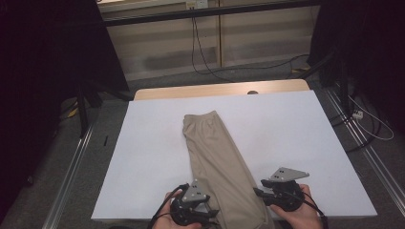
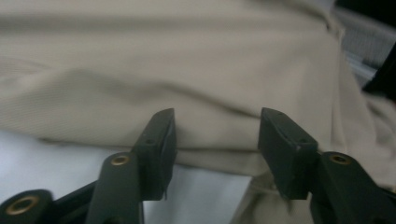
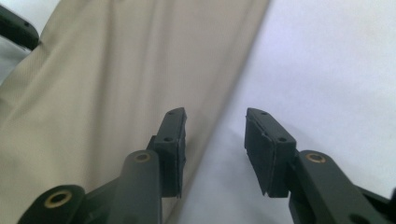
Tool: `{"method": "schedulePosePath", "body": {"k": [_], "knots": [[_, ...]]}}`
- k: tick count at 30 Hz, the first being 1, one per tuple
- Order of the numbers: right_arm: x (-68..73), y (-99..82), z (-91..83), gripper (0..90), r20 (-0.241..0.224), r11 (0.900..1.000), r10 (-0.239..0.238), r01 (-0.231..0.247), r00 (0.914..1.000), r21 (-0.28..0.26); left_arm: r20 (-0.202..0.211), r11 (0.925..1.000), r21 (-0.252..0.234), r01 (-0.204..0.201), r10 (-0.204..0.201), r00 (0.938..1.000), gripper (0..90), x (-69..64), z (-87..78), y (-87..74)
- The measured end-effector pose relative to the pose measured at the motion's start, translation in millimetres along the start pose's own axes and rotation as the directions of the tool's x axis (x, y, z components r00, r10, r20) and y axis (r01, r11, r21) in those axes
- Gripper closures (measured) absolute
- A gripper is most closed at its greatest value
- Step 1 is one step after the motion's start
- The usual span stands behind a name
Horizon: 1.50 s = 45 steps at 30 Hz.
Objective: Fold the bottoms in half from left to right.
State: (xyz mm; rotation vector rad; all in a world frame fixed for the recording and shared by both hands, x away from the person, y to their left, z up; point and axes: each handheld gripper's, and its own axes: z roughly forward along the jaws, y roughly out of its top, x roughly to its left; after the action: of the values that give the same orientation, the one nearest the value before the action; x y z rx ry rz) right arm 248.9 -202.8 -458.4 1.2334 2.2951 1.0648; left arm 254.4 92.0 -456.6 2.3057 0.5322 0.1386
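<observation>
White table [image 1: 157, 143], folded beige trousers [image 1: 217, 152] laid near to far. Left gripper [image 2: 217, 135] and right gripper [image 3: 215, 135] open, straddling near edges; probably gripping next.

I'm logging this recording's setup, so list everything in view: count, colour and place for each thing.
trousers: one, beige, folded lengthwise, lying from mid-table to the near edge
table cover: one, white, spread over the table
table: one, light wood, bare strip along the far edge
cables: several, black, on the grey floor beyond the table
left claw: one, black, jaws apart at the trousers' edge
right claw: one, black, jaws apart straddling the trousers' other edge
hands: two, at the near edge
</observation>
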Motion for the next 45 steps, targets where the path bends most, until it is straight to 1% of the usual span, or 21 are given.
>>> {"method": "schedulePosePath", "body": {"k": [2,3,4,5,6,7,8,9,10,11,12,16,20,24,33,37,38,39,40,43,45], "knots": [[1.2,-1.8,1.9,57.7,-0.016,0.9998,0.004,-0.004,0.9999,0.019,-0.025,0.9999,-0.008,-0.011,0.011,0.9996,42.7,-3.1,4.4,-0.8],[6.4,-2.3,5.1,54.5,-0.003,0.9992,-0.030,0.030,0.9996,0.028,-0.029,0.9998,-0.002,-0.021,0.021,0.9994,43.3,-4.5,4.8,-0.7],[6.4,-2.3,5.1,54.5,-0.003,0.9992,-0.030,0.030,0.9996,0.028,-0.031,0.9996,-0.008,-0.027,0.027,0.9991,43.3,-5.9,5.3,-0.8],[8.4,-2.2,5.5,55.4,0.005,0.9985,-0.044,0.044,0.9990,0.031,-0.019,0.9996,-0.012,-0.027,0.027,0.9994,47.0,-7.2,4.7,-1.3],[10.1,-2.4,5.8,57.8,0.011,0.9982,-0.053,0.052,0.9985,0.028,0.008,0.9990,0.003,-0.045,0.045,0.9990,58.3,-7.3,2.4,-1.7],[11.5,-3.0,5.1,67.8,-0.005,0.9981,-0.054,0.054,0.9985,0.029,0.037,0.9997,0.004,-0.026,0.026,0.9990,81.5,-9.9,1.9,-2.4],[11.5,-3.0,5.1,67.8,-0.005,0.9981,-0.054,0.054,0.9985,0.029,0.037,0.9997,0.004,-0.026,0.026,0.9990,85.4,-9.9,1.9,-2.4],[12.5,-3.4,4.6,73.9,-0.014,0.9985,-0.046,0.046,0.9988,0.031,0.037,0.9989,0.022,-0.040,0.039,0.9986,87.4,-8.8,0.4,-2.3],[12.5,-3.4,4.6,73.9,-0.014,0.9985,-0.046,0.046,0.9988,0.031,0.040,0.9994,0.017,-0.029,0.028,0.9988,87.4,-8.1,0.1,-2.7],[12.4,-2.8,4.2,78.8,-0.016,0.9985,-0.039,0.040,0.9991,0.038,0.049,0.9998,0.017,-0.006,0.005,0.9988,88.0,-6.8,-0.9,-3.5],[13.2,-3.3,3.3,89.3,-0.030,0.9990,-0.007,0.008,0.9995,0.045,0.056,0.9995,0.031,-0.011,0.009,0.9984,88.6,-5.0,-2.6,-3.9],[15.2,-3.1,1.3,89.8,-0.023,0.9986,0.000,0.001,0.9997,0.054,0.075,0.9984,0.053,0.018,-0.022,0.9969,89.0,-1.5,-11.0,-7.2],[18.2,-7.0,-3.4,90.0,-0.059,0.9975,0.038,-0.035,0.9975,0.061,0.084,0.9973,0.063,0.039,-0.044,0.9955,89.0,-1.8,-21.3,-17.4],[26.5,-11.7,-10.7,90.0,-0.068,0.9968,0.031,-0.026,0.9972,0.076,0.098,0.9960,0.065,0.062,-0.068,0.9929,89.0,-1.9,-26.6,-21.8],[43.4,-29.6,-27.7,90.0,-0.128,0.9953,0.044,-0.033,0.9907,0.092,0.141,0.9946,0.095,0.043,-0.056,0.9884,88.8,-7.8,-28.2,-25.9],[49.1,-34.3,-32.6,89.9,-0.134,0.9965,0.036,-0.025,0.9903,0.080,0.149,0.9960,0.063,0.063,-0.072,0.9863,87.3,-7.3,-33.2,-29.9],[48.3,-32.8,-32.2,88.9,-0.131,0.9980,0.026,-0.018,0.9910,0.061,0.151,0.9960,0.050,0.075,-0.082,0.9852,86.1,-6.6,-33.3,-29.3],[44.5,-29.2,-30.4,75.6,-0.127,0.9991,0.027,-0.023,0.9915,0.035,0.144,0.9963,0.038,0.077,-0.082,0.9862,80.0,-5.0,-34.1,-28.6],[44.5,-29.2,-30.4,75.6,-0.127,0.9991,0.027,-0.023,0.9915,0.035,0.132,0.9963,0.029,0.081,-0.084,0.9877,80.0,-4.2,-34.5,-28.3],[37.2,-24.3,-26.6,68.0,-0.125,0.9990,0.044,-0.044,0.9911,0.009,0.085,0.9958,-0.005,0.091,-0.091,0.9923,64.1,1.7,-35.7,-27.3],[32.5,-19.2,-23.7,61.7,-0.129,0.9987,0.044,-0.046,0.9907,-0.019,0.068,0.9955,-0.028,0.090,-0.088,0.9938,59.0,5.9,-36.6,-25.9]]}}
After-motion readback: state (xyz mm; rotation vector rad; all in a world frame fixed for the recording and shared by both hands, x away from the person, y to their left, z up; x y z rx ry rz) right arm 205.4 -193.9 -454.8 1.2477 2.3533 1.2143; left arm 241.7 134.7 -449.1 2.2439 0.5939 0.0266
